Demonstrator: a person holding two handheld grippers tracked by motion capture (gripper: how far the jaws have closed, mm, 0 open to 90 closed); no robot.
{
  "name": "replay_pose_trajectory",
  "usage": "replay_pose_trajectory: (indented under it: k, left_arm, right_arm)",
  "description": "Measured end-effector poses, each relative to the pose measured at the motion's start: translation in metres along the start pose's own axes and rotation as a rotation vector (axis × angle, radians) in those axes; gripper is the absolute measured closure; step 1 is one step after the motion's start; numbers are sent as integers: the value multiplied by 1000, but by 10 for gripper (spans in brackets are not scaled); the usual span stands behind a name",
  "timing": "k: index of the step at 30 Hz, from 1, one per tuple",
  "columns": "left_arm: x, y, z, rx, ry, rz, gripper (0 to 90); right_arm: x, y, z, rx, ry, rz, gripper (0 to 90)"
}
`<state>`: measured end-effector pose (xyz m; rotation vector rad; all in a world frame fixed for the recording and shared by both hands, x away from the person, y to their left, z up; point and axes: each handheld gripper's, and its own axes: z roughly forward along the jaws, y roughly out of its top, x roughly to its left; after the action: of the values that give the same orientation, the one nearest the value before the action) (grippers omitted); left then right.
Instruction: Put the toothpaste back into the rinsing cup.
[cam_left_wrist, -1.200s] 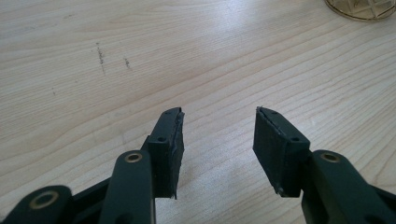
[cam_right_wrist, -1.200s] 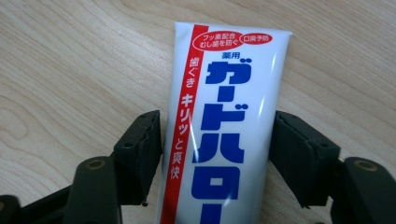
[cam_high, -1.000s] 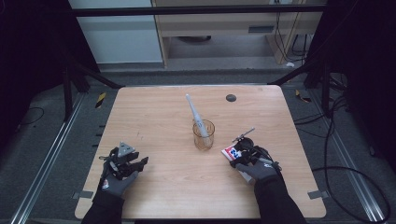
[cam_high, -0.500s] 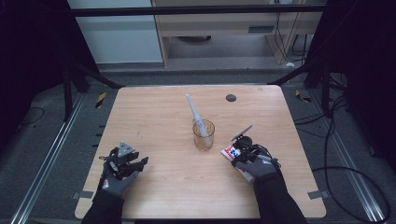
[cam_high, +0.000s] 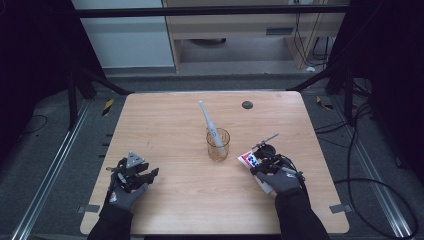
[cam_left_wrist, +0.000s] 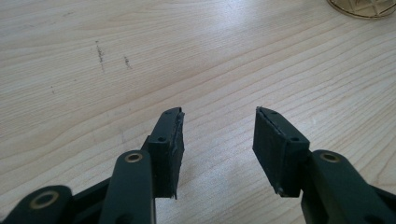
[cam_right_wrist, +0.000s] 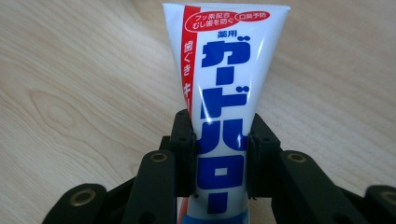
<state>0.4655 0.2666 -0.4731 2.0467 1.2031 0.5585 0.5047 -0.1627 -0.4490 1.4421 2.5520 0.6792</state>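
Observation:
A white toothpaste tube (cam_right_wrist: 224, 93) with blue and red print lies on the wooden table (cam_high: 175, 130), its flat end pointing away from the hand. My right gripper (cam_right_wrist: 219, 140) has just been closing its jaws, and the pads now press on both sides of the tube. From above, the tube (cam_high: 248, 159) and right gripper (cam_high: 257, 164) are right of a clear glass cup (cam_high: 218, 145). A white toothbrush (cam_high: 206, 117) leans in the cup. My left gripper (cam_high: 147, 175) rests near the table's front left, open with nothing between its jaws (cam_left_wrist: 218, 126).
A small black round object (cam_high: 247, 105) lies near the table's far edge. The cup's base (cam_left_wrist: 362, 7) shows at the top right of the left gripper view. Bare wood stretches between the two hands. Metal frame rails run along both sides of the table.

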Motion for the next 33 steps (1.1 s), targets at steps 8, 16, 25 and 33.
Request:
replay_pose_trajectory:
  k: [8, 16, 25, 33]
  left_arm:
    - [0, 0, 0, -2, 1, 0, 522]
    - [0, 0, -1, -2, 3, 1, 522]
    - [1, 0, -1, -3, 4, 1, 521]
    - [0, 0, 0, -3, 3, 1, 521]
  right_arm:
    - [5, 4, -24, -228, -48, 30, 694]
    - [11, 10, -39, -439, -111, 91, 694]
    - [25, 24, -49, -655, -164, 135, 692]
    - [34, 34, -50, -787, -220, 151, 692]
